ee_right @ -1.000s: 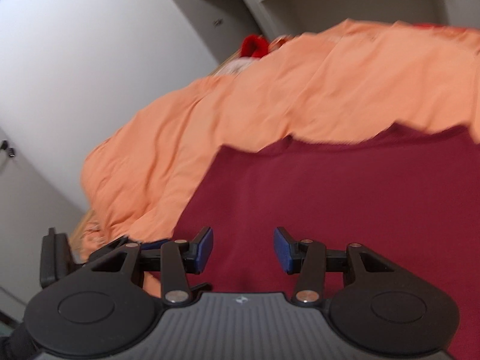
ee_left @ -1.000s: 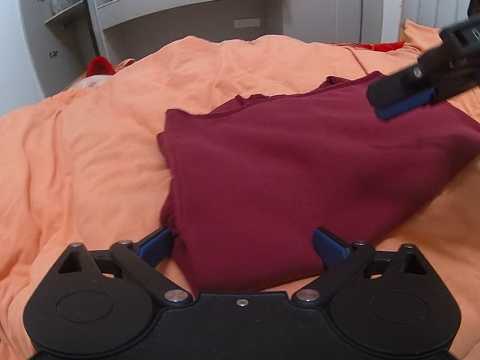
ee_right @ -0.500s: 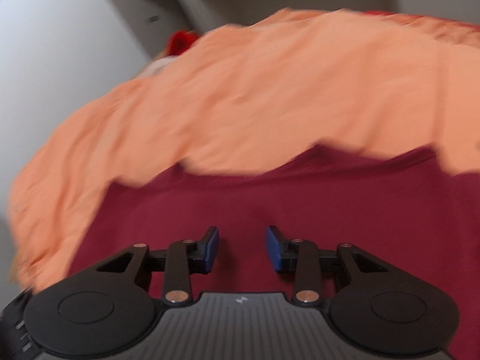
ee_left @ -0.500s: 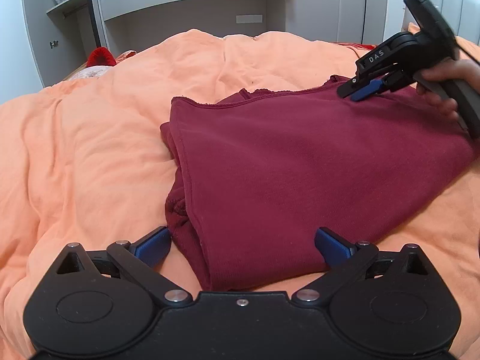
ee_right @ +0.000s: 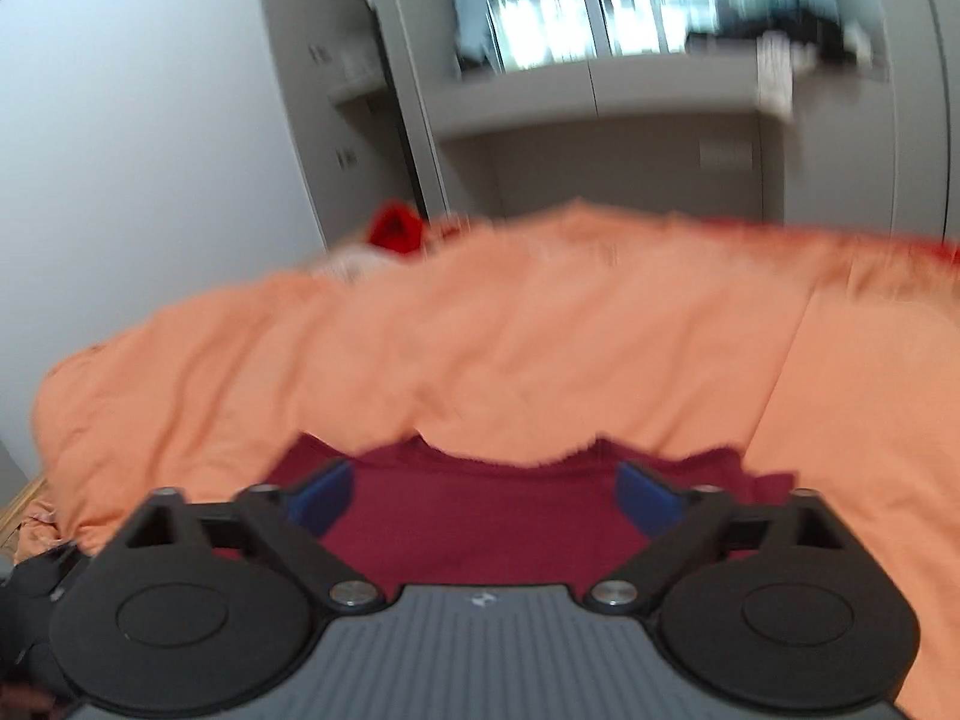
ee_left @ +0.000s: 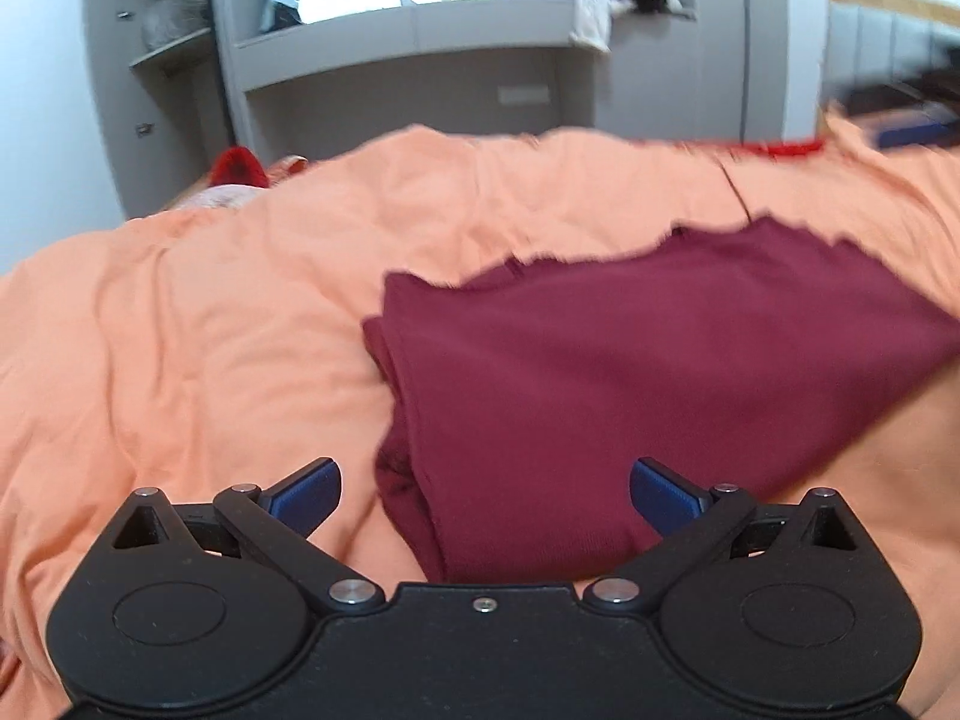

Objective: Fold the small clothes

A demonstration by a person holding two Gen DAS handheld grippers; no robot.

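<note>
A folded dark red garment (ee_left: 630,372) lies flat on the orange bedcover (ee_left: 198,348). My left gripper (ee_left: 485,495) is open and empty, its blue pads either side of the garment's near corner, just above it. My right gripper (ee_right: 485,495) is open and empty, raised over the garment's far edge (ee_right: 480,510); it shows as a blurred dark shape at the right edge of the left wrist view (ee_left: 900,114).
Grey wardrobe and shelf units (ee_left: 420,48) stand behind the bed under a window. A red item (ee_left: 237,165) lies at the bed's far left edge. A padded headboard (ee_left: 888,42) is at the right.
My right gripper has opened wider and lifted away from the garment's far edge, tilting up toward the room. My left gripper has drawn back and risen slightly. The garment stays folded.
</note>
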